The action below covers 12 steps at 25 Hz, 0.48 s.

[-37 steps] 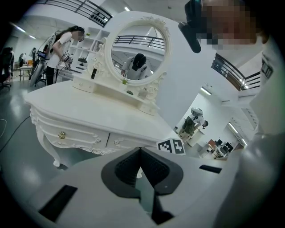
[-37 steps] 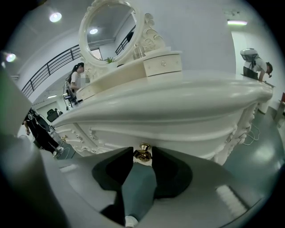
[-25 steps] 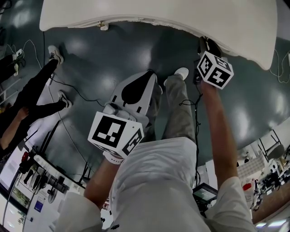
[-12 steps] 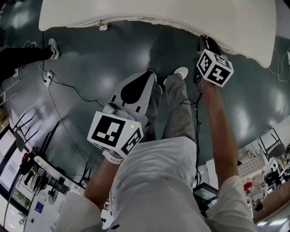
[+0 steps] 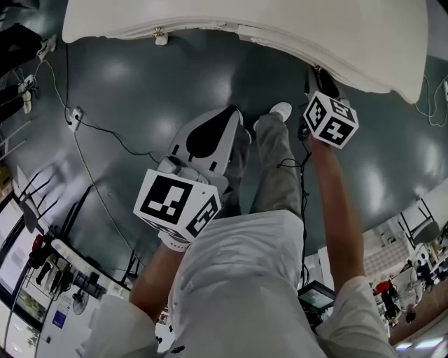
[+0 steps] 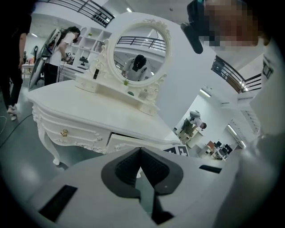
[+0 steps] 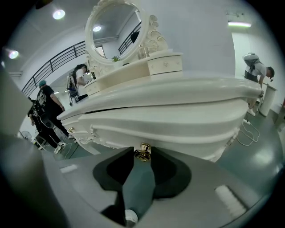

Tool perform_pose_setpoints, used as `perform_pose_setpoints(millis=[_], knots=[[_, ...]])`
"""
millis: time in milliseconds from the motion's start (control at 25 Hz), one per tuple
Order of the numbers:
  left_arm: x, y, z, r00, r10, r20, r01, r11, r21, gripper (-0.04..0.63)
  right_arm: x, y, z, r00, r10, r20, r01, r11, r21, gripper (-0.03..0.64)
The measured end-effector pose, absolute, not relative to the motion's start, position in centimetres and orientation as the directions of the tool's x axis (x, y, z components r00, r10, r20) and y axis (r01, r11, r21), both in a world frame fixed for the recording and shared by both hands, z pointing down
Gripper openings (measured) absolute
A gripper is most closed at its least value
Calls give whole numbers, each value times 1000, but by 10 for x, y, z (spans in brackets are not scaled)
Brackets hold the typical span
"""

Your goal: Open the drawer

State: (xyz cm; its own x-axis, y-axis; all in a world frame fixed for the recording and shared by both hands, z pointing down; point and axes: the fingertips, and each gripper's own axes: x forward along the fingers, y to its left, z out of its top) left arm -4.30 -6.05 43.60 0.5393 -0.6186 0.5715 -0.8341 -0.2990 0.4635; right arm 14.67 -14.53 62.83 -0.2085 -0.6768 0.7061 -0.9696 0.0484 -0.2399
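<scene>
Right gripper (image 5: pixel 320 77) had shifted a bit back toward the person since the earlier frames, and the drawer (image 7: pixel 187 124) stood slightly out of the dressing table (image 5: pixel 245 14), where before the edge was flush.

Head view: right gripper reached under the table's front edge, its tips partly hidden there. Left gripper (image 5: pixel 227 117) hung over the floor (image 5: pixel 140 91), well apart from the table and just beside the person's shoe (image 5: pixel 281 111).

Left gripper view: jaw tips met, with nothing between them. The table was seen from an angle, with an oval mirror (image 6: pixel 140 55) on top. The drawer was ajar behind the jaws. A second gold knob (image 6: pixel 64 132) sat on the table front to the left.

Right gripper view: jaws were narrow and clamped on the gold knob (image 7: pixel 143 151) at the drawer's lower edge. A dark gap showed along the top of the drawer front.
</scene>
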Motion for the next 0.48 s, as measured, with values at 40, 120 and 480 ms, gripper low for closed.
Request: perform_pose_setpoints(millis=[40, 120, 480], knots=[[-43, -60, 436, 540, -618, 571, -834, -300, 463, 9, 147, -142, 629, -210, -676, 707, -969, 45, -245, 130], [-42, -59, 435, 542, -616, 571, -833, -304, 462, 9, 146, -137, 628, -211, -675, 707, -967, 38, -253, 130], [-38, -50, 435, 560, -604, 567, -823, -324, 467, 9, 141, -106, 628, -215, -665, 715, -962, 18, -273, 132]])
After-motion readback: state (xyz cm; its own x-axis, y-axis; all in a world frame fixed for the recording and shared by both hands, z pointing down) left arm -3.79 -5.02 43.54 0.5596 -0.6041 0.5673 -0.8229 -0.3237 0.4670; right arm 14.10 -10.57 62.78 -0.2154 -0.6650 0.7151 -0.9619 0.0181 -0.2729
